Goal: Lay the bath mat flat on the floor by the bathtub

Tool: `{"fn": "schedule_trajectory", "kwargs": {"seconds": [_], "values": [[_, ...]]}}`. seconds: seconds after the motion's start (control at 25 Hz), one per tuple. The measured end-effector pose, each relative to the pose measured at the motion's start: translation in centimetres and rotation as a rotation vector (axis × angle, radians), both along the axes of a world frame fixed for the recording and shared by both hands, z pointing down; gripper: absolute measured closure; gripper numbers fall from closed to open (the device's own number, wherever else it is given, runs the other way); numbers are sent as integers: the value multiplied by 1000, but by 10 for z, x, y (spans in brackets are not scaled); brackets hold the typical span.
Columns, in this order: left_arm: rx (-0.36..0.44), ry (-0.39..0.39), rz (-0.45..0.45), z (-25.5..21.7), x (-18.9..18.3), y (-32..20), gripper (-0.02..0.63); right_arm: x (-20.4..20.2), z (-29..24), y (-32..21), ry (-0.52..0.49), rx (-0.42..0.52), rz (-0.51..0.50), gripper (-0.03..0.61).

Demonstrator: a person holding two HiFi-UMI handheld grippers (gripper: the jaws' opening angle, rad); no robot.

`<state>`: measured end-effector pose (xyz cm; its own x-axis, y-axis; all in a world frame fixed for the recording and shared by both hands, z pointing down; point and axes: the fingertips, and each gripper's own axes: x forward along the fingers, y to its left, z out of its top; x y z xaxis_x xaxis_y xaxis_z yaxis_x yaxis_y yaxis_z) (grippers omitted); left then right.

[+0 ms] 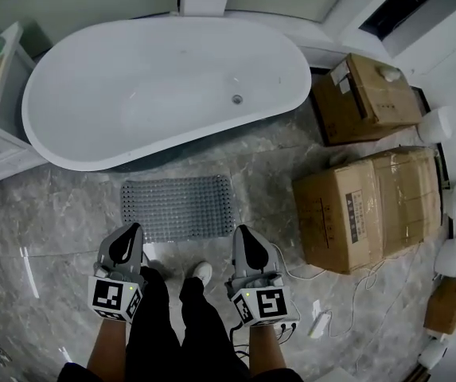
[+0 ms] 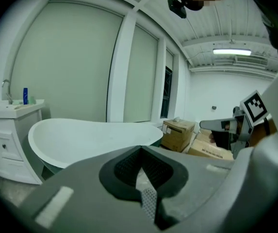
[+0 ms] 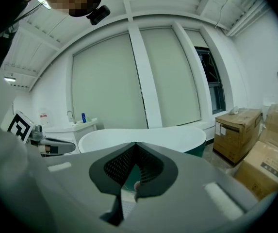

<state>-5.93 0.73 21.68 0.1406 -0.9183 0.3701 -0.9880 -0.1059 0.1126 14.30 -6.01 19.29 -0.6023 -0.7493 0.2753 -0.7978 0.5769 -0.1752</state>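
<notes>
- the mat (image 1: 177, 207) lies flat on the floor (image 1: 60, 213), just beside the tub (image 1: 132, 86).
- the left gripper (image 1: 131, 231) and right gripper (image 1: 243, 233) are at its near edge, jaws together, holding nothing.
- the task looks done; check the corners lie flat and avoid snagging the mat.

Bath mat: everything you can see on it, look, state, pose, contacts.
The bath mat is a grey rectangle with rounded corners, covered in rows of small bumps, and looks rubbery. It lies flat and unfolded on the marbled floor, its long side along the bathtub. Nothing rests on it. The left tongs and right tongs, both shut and empty, show at its near corners in the head view.
</notes>
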Motion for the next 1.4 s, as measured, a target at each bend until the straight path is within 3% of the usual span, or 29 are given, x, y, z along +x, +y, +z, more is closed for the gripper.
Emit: {"fn": "schedule_trajectory", "kwargs": {"seconds": [0.12,0.52,0.76,1.4], "values": [[15,12,-38,-16,-2,3,614,-6,-15,5,-6,17,-15,552],[17,-68,-61,-63,-6,18,614,10,-59,7,-9,62,-21,552],[25,-50,-108,-72,-15,32,614,14,-81,7,-14,78,11,552],[160,-147,-167,-150,-29,35,614,19,-135,4,-63,154,-37,555]]}}
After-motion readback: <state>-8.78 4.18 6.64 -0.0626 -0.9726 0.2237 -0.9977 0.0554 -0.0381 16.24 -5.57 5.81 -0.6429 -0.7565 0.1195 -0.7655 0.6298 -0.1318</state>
